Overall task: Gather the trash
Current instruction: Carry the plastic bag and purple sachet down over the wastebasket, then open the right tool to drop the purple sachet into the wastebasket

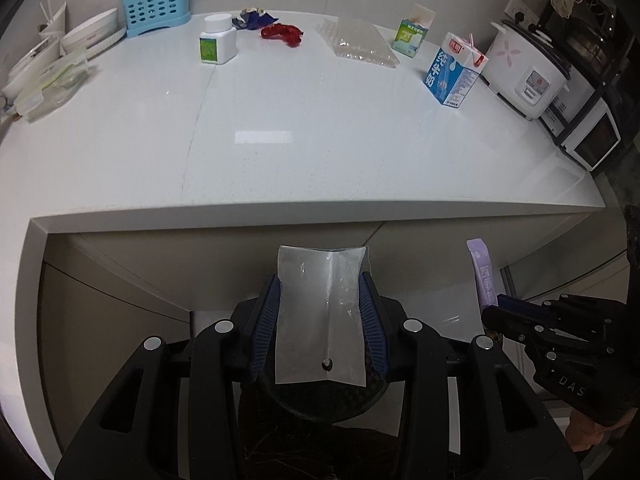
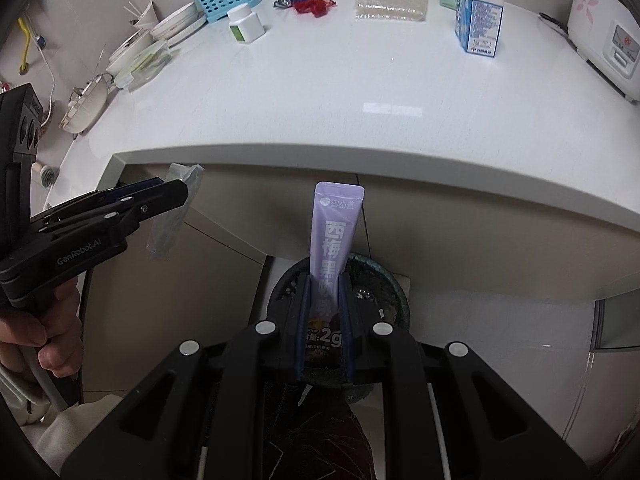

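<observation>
Trash is already in both grippers: the left gripper [image 1: 320, 320] clamps a clear plastic wrapper [image 1: 320, 316], the right gripper [image 2: 325, 320] pinches a purple sachet [image 2: 332, 248], long axes running out along the fingers. Both hang below the worktop's front edge [image 2: 360, 160], over a dark round bin [image 2: 376, 292]. Nothing blocks the drop.

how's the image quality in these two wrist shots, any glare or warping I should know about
Left wrist view: sharp, a ceiling-light glare patch on the white counter, its edge bowed by the fisheye, corners darkened. Right wrist view: similar glare on the counter, the purple sachet readable in the right tongs, the bin below dim.
</observation>
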`<state>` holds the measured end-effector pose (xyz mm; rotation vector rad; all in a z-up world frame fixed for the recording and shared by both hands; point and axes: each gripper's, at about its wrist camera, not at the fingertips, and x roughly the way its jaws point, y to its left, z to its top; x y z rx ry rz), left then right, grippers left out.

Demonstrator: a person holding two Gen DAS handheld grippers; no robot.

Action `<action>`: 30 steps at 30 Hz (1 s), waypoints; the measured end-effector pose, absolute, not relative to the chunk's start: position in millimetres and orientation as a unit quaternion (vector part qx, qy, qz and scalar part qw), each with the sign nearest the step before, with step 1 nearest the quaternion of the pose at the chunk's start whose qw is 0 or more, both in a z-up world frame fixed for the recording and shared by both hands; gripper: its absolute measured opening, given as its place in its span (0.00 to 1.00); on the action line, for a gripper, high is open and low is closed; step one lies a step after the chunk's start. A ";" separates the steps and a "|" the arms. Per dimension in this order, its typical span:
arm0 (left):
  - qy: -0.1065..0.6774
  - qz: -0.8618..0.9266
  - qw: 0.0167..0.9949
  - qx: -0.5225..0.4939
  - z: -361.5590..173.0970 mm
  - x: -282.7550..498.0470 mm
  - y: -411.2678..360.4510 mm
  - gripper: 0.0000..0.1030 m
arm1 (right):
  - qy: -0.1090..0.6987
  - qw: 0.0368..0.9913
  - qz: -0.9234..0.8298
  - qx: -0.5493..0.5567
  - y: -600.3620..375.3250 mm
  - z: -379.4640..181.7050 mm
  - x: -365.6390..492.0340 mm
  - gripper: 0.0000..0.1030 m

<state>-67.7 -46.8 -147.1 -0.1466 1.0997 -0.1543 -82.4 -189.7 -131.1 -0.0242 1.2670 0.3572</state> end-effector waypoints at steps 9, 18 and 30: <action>0.531 -0.070 0.841 -0.079 -178.3 -75.0 -47.9 0.38 | 0.603 0.779 0.171 -0.004 -188.3 -165.7 -87.5 0.13; 0.536 -0.071 0.838 -0.080 -206.9 -77.4 -54.8 0.39 | 0.638 0.753 0.164 -0.005 -187.6 -221.0 -88.2 0.13; 0.560 -0.060 0.823 -0.076 -249.4 -79.8 -51.6 0.38 | 0.677 0.718 0.157 -0.026 -189.9 -285.2 -89.6 0.13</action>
